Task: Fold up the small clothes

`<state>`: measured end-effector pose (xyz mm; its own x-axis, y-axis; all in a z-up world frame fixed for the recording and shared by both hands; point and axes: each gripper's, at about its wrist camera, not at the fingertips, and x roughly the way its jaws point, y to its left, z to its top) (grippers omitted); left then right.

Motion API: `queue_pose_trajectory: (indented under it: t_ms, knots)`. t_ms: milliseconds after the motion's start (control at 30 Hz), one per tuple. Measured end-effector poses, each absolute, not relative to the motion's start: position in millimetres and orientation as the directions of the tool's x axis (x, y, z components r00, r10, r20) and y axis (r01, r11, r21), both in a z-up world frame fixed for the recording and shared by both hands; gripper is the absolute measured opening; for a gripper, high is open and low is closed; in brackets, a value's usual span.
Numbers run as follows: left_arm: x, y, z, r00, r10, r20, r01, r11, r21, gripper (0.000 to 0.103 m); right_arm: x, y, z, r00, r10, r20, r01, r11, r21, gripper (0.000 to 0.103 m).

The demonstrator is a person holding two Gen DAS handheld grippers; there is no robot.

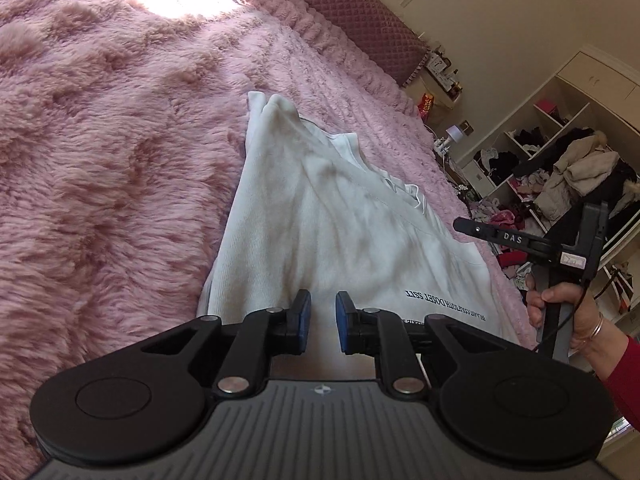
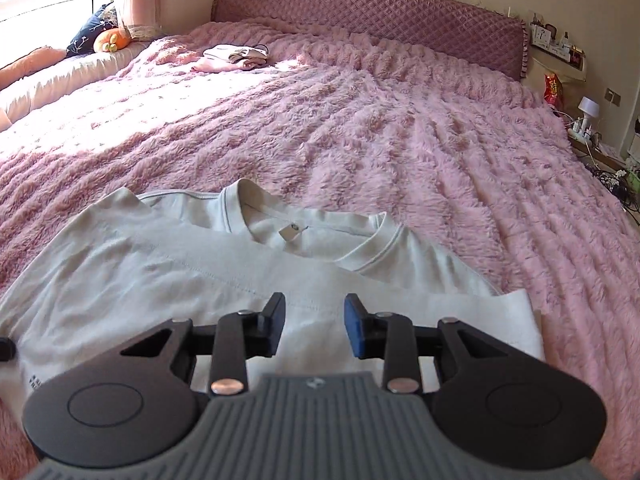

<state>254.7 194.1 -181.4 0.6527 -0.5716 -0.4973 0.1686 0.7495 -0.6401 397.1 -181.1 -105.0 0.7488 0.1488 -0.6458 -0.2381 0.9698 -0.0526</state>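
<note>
White shirt (image 2: 240, 280) hem hidden behind right hand-held gripper (image 2: 315, 326), print cropped

Your left gripper (image 1: 322, 320) hides the white shirt's (image 1: 320, 216) near hem. The shirt's printed lettering (image 1: 448, 306) is partly covered and too small to read. The shelf clutter (image 1: 560, 176) beyond the bed's (image 1: 100, 160) far edge is indistinct.

Left tool (image 1: 323, 322) jaws parted, right tool (image 2: 315, 325) seemingly empty

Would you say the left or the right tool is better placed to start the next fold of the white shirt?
Probably the left tool: it sits over the white shirt hem, jaws open and empty. The right tool, also open, is over the shirt's middle.
</note>
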Motion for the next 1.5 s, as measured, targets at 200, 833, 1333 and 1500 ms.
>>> queue_pose_trajectory:
  t_ms: [200, 833, 1333, 1500]
  knots:
    - [255, 202, -190, 0.653, -0.604, -0.457, 0.172, 0.706, -0.687, 0.022, 501, -142, -118, 0.72, 0.06, -0.691, -0.165, 0.982, -0.087, 0.028]
    - [239, 191, -164, 0.685, -0.582, -0.438, 0.169, 0.712, -0.682, 0.027, 372, -135, -144, 0.653, 0.012, -0.757, -0.259, 0.943, -0.208, 0.041]
    - [211, 190, -139, 0.693, -0.575, -0.435, 0.183, 0.724, -0.666, 0.032, 235, -138, -136, 0.597, 0.057, -0.8, -0.272, 0.953, -0.135, 0.045]
    - [211, 196, -134, 0.694, -0.575, -0.434, 0.198, 0.731, -0.652, 0.033, 219, -131, -126, 0.653, 0.051, -0.756, -0.261, 0.952, -0.16, 0.045]
